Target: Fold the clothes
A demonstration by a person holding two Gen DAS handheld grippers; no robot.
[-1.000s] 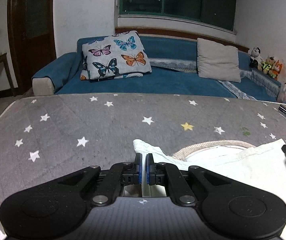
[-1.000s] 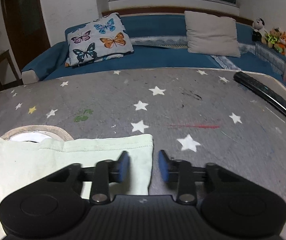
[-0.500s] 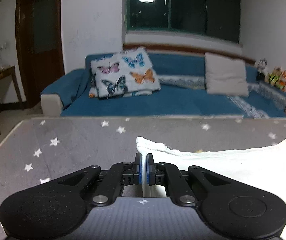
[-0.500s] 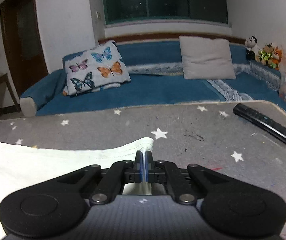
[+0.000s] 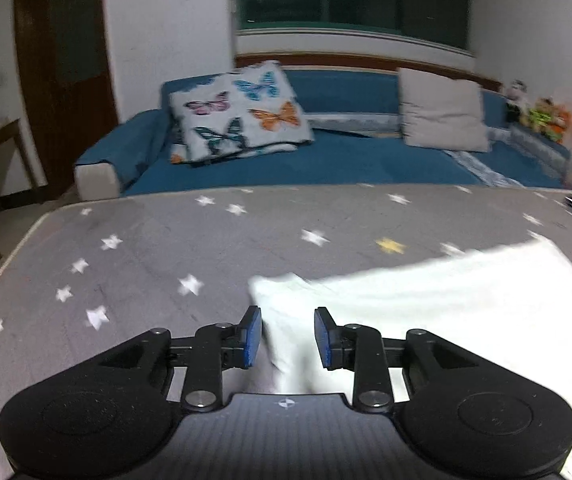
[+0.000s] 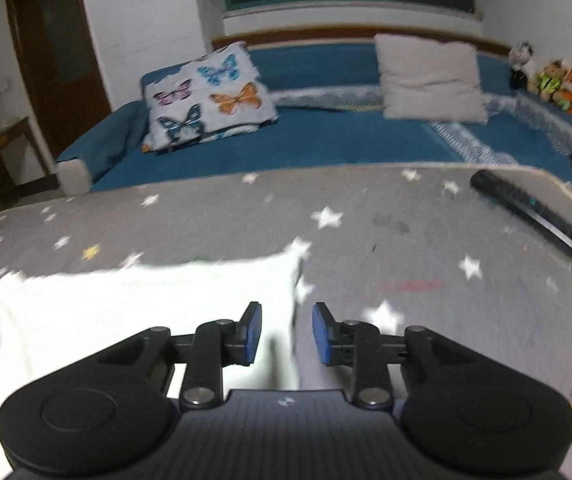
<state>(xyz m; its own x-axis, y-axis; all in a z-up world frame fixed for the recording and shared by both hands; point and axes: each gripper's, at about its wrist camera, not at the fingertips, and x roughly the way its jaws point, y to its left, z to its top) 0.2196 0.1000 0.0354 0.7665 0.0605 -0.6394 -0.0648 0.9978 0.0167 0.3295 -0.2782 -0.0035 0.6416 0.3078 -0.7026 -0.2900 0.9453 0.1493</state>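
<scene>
A pale white garment [image 5: 426, 292] lies blurred on the grey star-patterned table cover [image 5: 146, 248]. Its left corner sits between the jaws of my left gripper [image 5: 288, 336], which are opening; the blue pads [image 5: 252, 336] stand apart from the cloth. In the right wrist view the garment [image 6: 146, 304] spreads to the left, and its right edge runs between the opening jaws of my right gripper [image 6: 287, 332], not pressed by the pads [image 6: 321, 334]. The collar is hidden.
A black remote control [image 6: 526, 212] lies at the table's far right. Beyond the table stands a blue sofa [image 5: 326, 160] with a butterfly cushion [image 5: 238, 116] and a plain cushion [image 5: 442, 112]. Soft toys [image 6: 546, 80] sit at the right end.
Both grippers, shut on the garment's corners half a second ago, have opened their jaws. The cloth's far edge has come forward over the collar and now lies lower on the table.
</scene>
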